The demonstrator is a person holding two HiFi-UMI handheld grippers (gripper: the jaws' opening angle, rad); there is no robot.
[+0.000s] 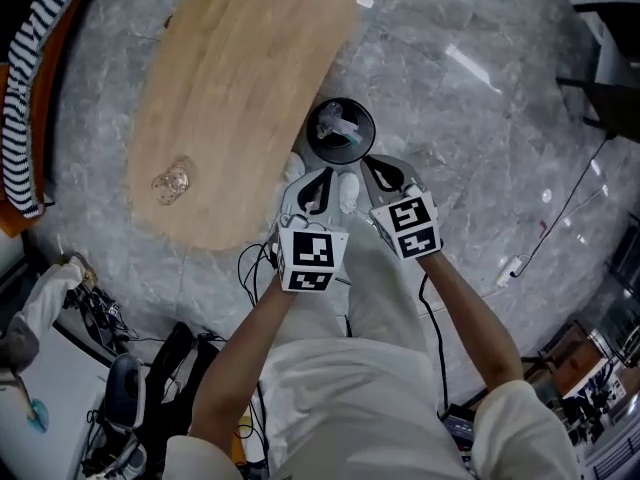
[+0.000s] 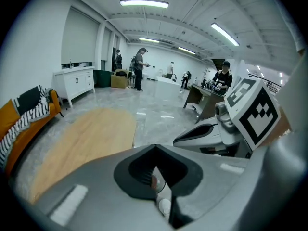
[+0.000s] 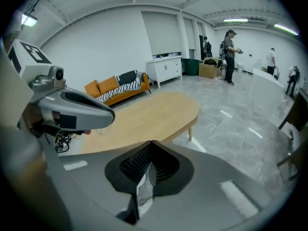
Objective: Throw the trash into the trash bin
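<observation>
The round black trash bin (image 1: pixel 340 131) stands on the grey floor by the edge of the oval wooden table (image 1: pixel 235 88), with a pale piece of trash (image 1: pixel 341 123) lying in it. Crumpled clear plastic (image 1: pixel 172 182) lies on the table's left part. My left gripper (image 1: pixel 323 175) and right gripper (image 1: pixel 369 162) hover side by side just short of the bin, tips toward it. In the left gripper view the left gripper (image 2: pixel 155 148) has its jaws together; only a thin slit shows. The right gripper (image 3: pixel 151 143) is likewise shut, with nothing clearly held.
The person's white shoes (image 1: pixel 348 190) stand beside the bin. An orange sofa with a striped cloth (image 1: pixel 30 88) lines the left wall. Cables and bags (image 1: pixel 130 368) crowd the floor at lower left. A dark chair (image 1: pixel 610 58) stands at upper right. People (image 2: pixel 139 69) stand far back.
</observation>
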